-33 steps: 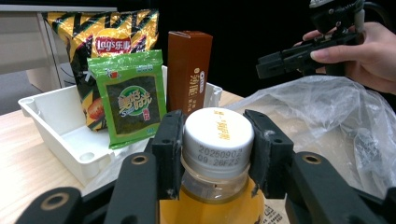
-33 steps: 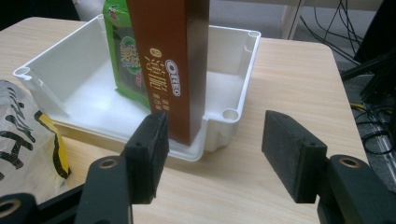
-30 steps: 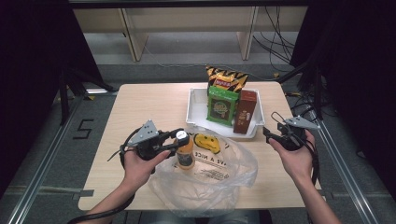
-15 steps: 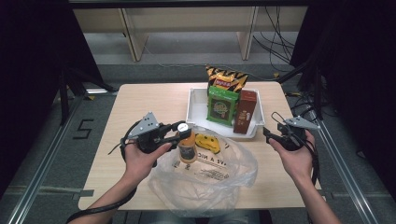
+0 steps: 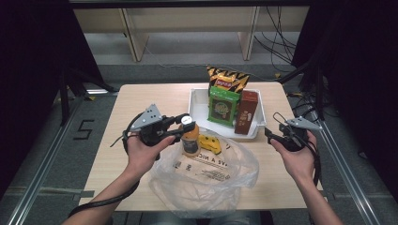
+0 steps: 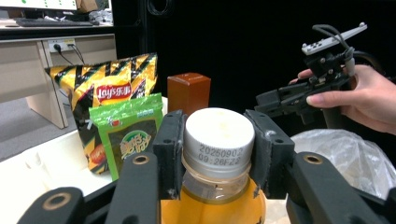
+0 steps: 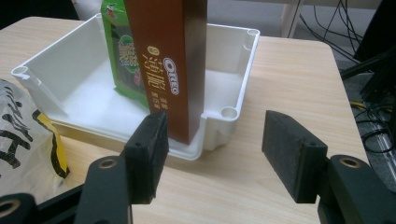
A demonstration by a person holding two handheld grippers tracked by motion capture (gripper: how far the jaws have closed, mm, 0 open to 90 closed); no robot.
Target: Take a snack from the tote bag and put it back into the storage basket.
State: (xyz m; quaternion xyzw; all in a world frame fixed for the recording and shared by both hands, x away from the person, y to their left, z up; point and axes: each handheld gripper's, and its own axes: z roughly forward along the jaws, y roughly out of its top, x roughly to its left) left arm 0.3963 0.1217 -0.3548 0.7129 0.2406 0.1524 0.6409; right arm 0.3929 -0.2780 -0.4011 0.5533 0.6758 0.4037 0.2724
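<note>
The left gripper (image 5: 180,127), clamped on the white-capped orange juice bottle (image 5: 189,138), has lifted it above the clear plastic bag (image 5: 206,180), probably bound for the white tray (image 5: 197,101); the right gripper (image 7: 212,149) hangs wide open beside that tray.

bottle (image 5: 190,139) left of tray (image 5: 199,108); plastic bag (image 5: 206,180) before tray.

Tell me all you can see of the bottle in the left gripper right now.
The bottle is clear plastic holding orange drink, with a white screw cap bearing a printed date code. It stands upright, the left gripper shut on its cap and neck, pads pressing both sides. In the high view it stands at the plastic bag's far edge; whether its base touches anything is hidden.
</note>
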